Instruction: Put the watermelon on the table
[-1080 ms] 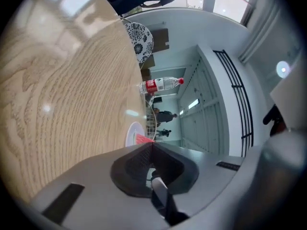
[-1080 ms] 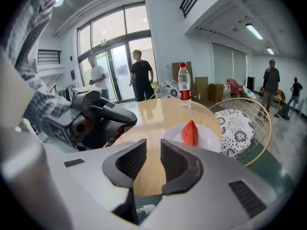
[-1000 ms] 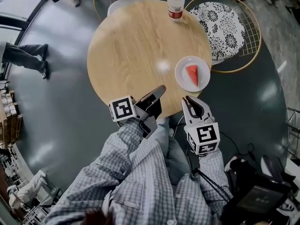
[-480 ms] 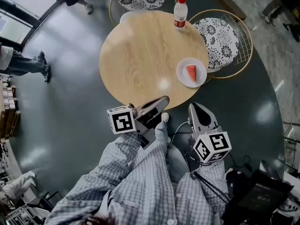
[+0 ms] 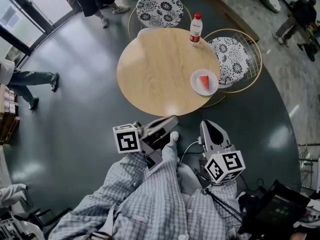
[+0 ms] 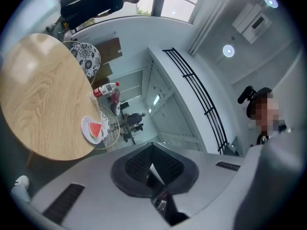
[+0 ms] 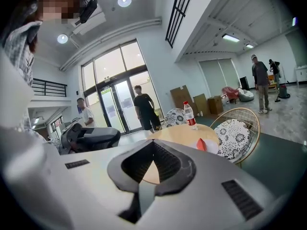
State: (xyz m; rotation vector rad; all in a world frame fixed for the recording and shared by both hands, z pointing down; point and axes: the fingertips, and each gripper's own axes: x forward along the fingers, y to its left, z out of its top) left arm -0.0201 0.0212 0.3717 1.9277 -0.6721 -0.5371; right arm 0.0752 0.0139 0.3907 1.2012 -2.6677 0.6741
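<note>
Nearest is the person's checked shirt [image 5: 155,204], with a white shoe [image 5: 174,135] showing just past it on the dark grey floor [image 5: 75,119]. The left gripper [image 5: 169,121] juts out from the left sleeve and points toward the near edge of the table [image 5: 155,69]. Its jaws are pressed together at the tips and nothing is between them. The right gripper [image 5: 208,126] sits just to the right of it over the floor, a little short of the table edge. Its jaws also meet at the tips and hold nothing.

Beyond both grippers stands the round wooden table. The watermelon [image 5: 204,82], a red wedge, lies on a small white plate [image 5: 196,86] near the table's right edge. It is well apart from both grippers: almost straight ahead of the right one, and ahead and off to the right of the left one. In the right gripper view the wedge shows just right of the closed jaws, farther off. In the left gripper view it lies far off to the left of the jaws, since that view is rolled onto its side.

Farther back, a clear bottle [image 5: 195,29] with a red cap and red label stands upright at the far right edge of the table. A wire chair [image 5: 231,59] with a black-and-white patterned cushion sits beside the table on the right, just beyond the plate. A second patterned chair [image 5: 160,8] stands at the far side. People stand on the floor at the far left and far right.
</note>
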